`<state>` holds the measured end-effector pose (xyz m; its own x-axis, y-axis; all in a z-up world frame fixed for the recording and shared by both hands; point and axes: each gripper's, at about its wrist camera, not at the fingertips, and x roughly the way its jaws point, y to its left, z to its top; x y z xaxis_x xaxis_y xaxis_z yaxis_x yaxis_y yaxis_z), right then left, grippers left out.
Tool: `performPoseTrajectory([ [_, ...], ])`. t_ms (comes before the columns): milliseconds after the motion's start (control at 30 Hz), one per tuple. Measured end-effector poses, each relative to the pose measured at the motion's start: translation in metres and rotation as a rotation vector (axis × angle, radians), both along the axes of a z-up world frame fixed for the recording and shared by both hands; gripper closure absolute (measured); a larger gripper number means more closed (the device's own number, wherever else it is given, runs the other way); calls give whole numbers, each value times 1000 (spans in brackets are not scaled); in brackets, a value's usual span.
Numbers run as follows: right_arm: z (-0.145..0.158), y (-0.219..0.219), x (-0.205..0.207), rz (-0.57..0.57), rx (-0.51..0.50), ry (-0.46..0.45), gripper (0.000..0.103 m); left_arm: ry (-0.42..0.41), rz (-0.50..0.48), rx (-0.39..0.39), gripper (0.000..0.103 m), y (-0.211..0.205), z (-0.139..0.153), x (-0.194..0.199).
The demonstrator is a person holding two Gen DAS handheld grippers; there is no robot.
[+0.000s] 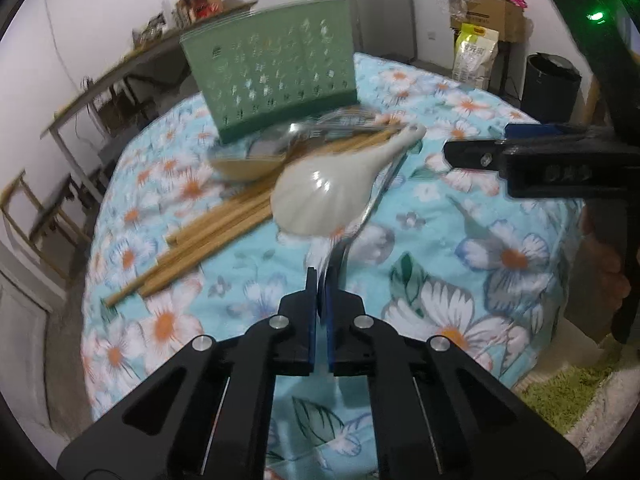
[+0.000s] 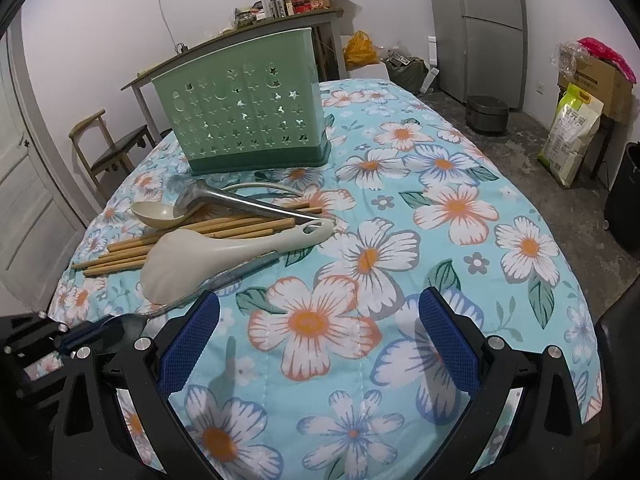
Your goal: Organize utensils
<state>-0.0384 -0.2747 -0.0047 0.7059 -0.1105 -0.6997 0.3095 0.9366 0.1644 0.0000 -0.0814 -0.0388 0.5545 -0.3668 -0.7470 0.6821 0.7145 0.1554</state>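
**Left tool clenched on metal spoon, right tool released**

The left tool (image 1: 320, 280) is clenched on the end of a metal spoon (image 2: 224, 284); the pads press it from both sides, w/ almost no gap. In the right wrist view the spoon's bowl sits at the left tool, and its handle runs away under the white rice paddle (image 2: 224, 252).

The right tool (image 2: 320, 344) is released, jaws wide apart, nothing btw. them, above the floral cloth of the table (image 2: 440, 184).

The other utensils lie in a pile near the middle of the table: wooden chopsticks (image 2: 192, 236) side by side, a beige spoon (image 2: 154, 212) and a metal ladle (image 2: 240, 202) on top of them. The green utensil holder (image 2: 244, 108) stands upright just behind the pile, apart from both tools.
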Motion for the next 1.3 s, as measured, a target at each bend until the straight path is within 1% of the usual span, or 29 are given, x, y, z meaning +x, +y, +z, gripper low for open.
performPoseTrajectory([
  [67, 2, 1, -2, 2, -6, -4, 6, 24, 12, -29, 100, 2, -6, 2],
  [200, 8, 2, -7, -2, -20, -17, 6, 38, 38, -108, 100, 7, -10, 5],
  [267, 10, 2, -9, -5, -21, -20, 6, 59, 50, -153, 100, 11, -10, 7],
  [367, 13, 3, -11, -5, -30, -26, 6, 58, 50, -192, 101, 16, -4, 5],
  [467, 18, 2, -15, -9, -46, -37, 6, 60, 50, -255, 101, 25, 8, 1],
  [600, 22, 3, -17, -6, -48, -40, 6, 75, 71, -363, 102, 42, 27, -2],
  [700, 25, 6, -17, 8, -65, -48, 6, 89, 78, -428, 102, 53, 40, -2],
  [833, 29, 18, -17, 43, -108, -52, 6, 94, 86, -509, 102, 70, 57, -2],
  [900, 31, 23, -17, 62, -138, -55, 7, 82, 102, -550, 102, 81, 67, -2],
  [1033, 35, 37, -12, 129, -207, -60, 14, 33, 158, -587, 102, 101, 82, 1],
  [1067, 35, 42, -9, 154, -228, -56, 19, 22, 173, -594, 102, 106, 84, 2],
  [1100, 34, 44, -7, 168, -245, -51, 21, 9, 194, -603, 102, 112, 87, 4],
  [1167, 31, 54, 2, 219, -303, -29, 30, -4, 224, -614, 102, 123, 89, 6],
  [1267, 22, 70, 14, 295, -435, 13, 40, -21, 272, -621, 102, 137, 90, 11],
  [1300, 16, 76, 20, 322, -500, 37, 42, -20, 289, -633, 102, 143, 90, 13],
])
